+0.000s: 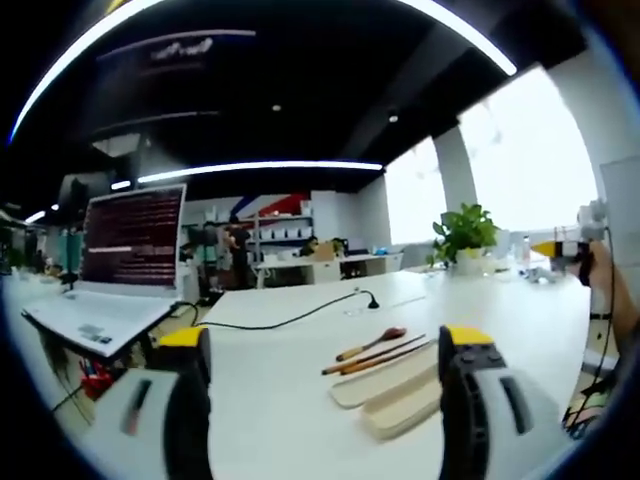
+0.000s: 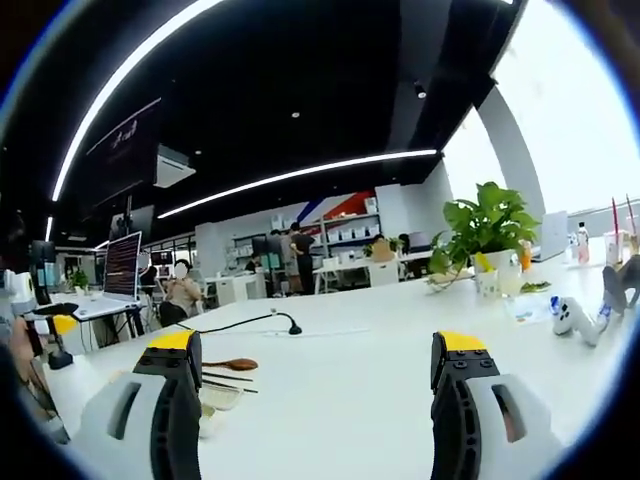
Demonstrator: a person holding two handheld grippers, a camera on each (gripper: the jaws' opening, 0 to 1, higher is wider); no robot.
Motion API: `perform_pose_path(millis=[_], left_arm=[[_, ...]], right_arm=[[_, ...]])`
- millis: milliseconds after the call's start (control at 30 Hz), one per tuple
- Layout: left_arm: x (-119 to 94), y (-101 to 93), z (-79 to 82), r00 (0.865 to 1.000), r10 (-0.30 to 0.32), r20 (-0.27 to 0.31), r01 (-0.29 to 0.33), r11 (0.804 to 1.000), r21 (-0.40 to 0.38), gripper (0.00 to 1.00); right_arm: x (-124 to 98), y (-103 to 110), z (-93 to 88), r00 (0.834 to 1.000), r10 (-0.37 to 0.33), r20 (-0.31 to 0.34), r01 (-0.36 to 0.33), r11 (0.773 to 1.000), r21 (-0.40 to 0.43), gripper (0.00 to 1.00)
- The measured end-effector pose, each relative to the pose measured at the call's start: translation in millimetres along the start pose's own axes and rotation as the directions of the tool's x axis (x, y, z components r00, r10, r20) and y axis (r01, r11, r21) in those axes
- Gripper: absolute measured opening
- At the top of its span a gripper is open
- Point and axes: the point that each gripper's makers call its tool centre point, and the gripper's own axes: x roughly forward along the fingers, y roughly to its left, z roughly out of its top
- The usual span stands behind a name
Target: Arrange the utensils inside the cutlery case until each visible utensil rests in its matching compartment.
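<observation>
The cutlery case [image 1: 395, 392] lies on the white table [image 1: 300, 370] as the landmark — a pale, flat tray with long compartments; a wooden spoon [image 1: 372, 343] and a pair of chopsticks [image 1: 375, 356] rest just beyond its far edge, side by side, outside the compartments. The left gripper [image 1: 325, 400] hovers short of the case, jaws spread wide and holding nothing; the right gripper [image 2: 315, 400] is likewise parted and empty — the case's corner [image 2: 220, 396] and the spoon [image 2: 230, 364] sit just beside its left jaw. A laptop [image 1: 125, 265] stands well left of the case; a black cable [image 1: 290, 318] runs behind it.
</observation>
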Motion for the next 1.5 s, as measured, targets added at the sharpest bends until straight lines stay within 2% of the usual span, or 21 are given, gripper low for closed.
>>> perform_pose_path(millis=[100, 300, 367, 433, 500, 600, 833, 933, 1033, 1200, 1400, 1500], left_arm=[[2, -2.2, -2.5, 1.0, -0.014, -0.007, 0.014, 1.0, 0.0, 1.0], [3, -4.0, -3.4, 1.0, -0.022, -0.007, 0.023, 1.0, 0.018, 1.0], [3, -3.5, -3.4, 1.0, -0.022, -0.007, 0.022, 1.0, 0.015, 1.0], [3, -3.8, -3.5, 1.0, -0.024, -0.008, 0.025, 1.0, 0.019, 1.0], [2, -4.4, -2.3, 1.0, -0.023, -0.003, 0.023, 1.0, 0.018, 1.0], [2, -5.7, 0.3, 1.0, -0.026, 0.011, 0.026, 0.999, 0.021, 1.0], [6, -8.1, -6.0, 0.999, -0.044, -0.009, 0.045, 0.999, 0.027, 1.0], [6, -3.4, -5.2, 1.0, -0.03, 0.0, 0.03, 0.999, 0.029, 1.0], [5, -2.8, -2.0, 0.999, -0.032, 0.017, 0.031, 0.999, 0.021, 1.0], [6, -4.2, -5.0, 0.999, -0.035, 0.002, 0.035, 0.999, 0.026, 1.0], [8, -8.3, -6.6, 0.999, -0.053, -0.004, 0.053, 0.998, 0.032, 1.0], [8, -9.5, -3.8, 0.998, -0.059, 0.009, 0.058, 0.998, 0.028, 1.0]], right_arm=[[6, 11, 2.2, 0.998, 0.047, -0.032, -0.049, 0.997, -0.056, 0.99], [23, 34, 4.5, 0.989, 0.123, -0.08, -0.131, 0.986, -0.105, 0.99], [30, 43, 6.5, 0.983, 0.159, -0.088, -0.169, 0.978, -0.121, 0.99], [38, 48, 11.1, 0.984, 0.163, -0.078, -0.173, 0.975, -0.139, 0.99], [45, 59, 11.0, 0.973, 0.206, -0.103, -0.221, 0.961, -0.165, 0.99], [56, 68, 14.0, 0.966, 0.237, -0.104, -0.252, 0.952, -0.175, 0.98], [76, 96, 7.6, 0.924, 0.338, -0.178, -0.37, 0.908, -0.196, 0.96], [82, 105, 6.5, 0.908, 0.366, -0.201, -0.407, 0.884, -0.229, 0.95], [85, 117, 1.0, 0.883, 0.398, -0.247, -0.456, 0.852, -0.257, 0.95], [96, 134, 3.0, 0.856, 0.449, -0.256, -0.506, 0.83, -0.235, 0.95], [111, 142, -0.4, 0.832, 0.47, -0.295, -0.544, 0.795, -0.267, 0.92], [119, 144, -0.8, 0.828, 0.48, -0.289, -0.553, 0.786, -0.276, 0.9]])
